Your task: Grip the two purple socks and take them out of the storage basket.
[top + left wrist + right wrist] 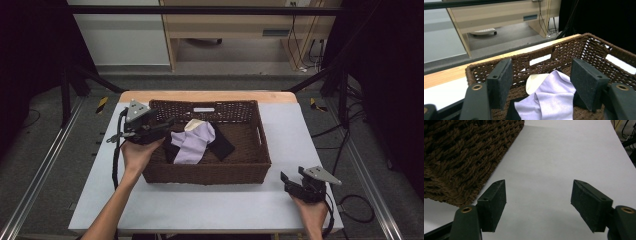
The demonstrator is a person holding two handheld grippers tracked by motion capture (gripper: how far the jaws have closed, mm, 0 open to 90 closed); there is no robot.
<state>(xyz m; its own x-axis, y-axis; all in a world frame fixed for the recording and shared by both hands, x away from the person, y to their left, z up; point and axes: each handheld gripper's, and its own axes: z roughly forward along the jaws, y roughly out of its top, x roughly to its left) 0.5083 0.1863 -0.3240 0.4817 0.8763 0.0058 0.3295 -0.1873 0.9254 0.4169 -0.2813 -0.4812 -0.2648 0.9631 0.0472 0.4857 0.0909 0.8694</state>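
Left hand-held gripper [541,82]: jaws spread wide apart, holding nothing, poised over the left rim of the basket [260,150] and aimed at the clothes inside.
Right hand-held gripper [295,178]: jaws apart and empty, resting low on the desk [210,205] just off the basket's near right corner.
Lilac cloth [554,100]: lies draped in the middle of the basket floor, directly between and beyond the left jaws in the left gripper view.
Cream piece [535,81]: tucked under the lilac cloth's far edge, partly covered.
Black cloth [220,144]: spread flat beneath and to the right of the lilac cloth.
Step in hand: likely the reach toward the lilac cloth, with no contact yet.
Next move: it seems to call for dipping the left jaws over the rim and down onto a raised fold, then closing on the lilac layer alone.
Edges: the woven left wall stands close under the jaws and could snag them; the far wall has a handle slot.
Open room: plenty above the basket and on the bare desk in front and to the right.
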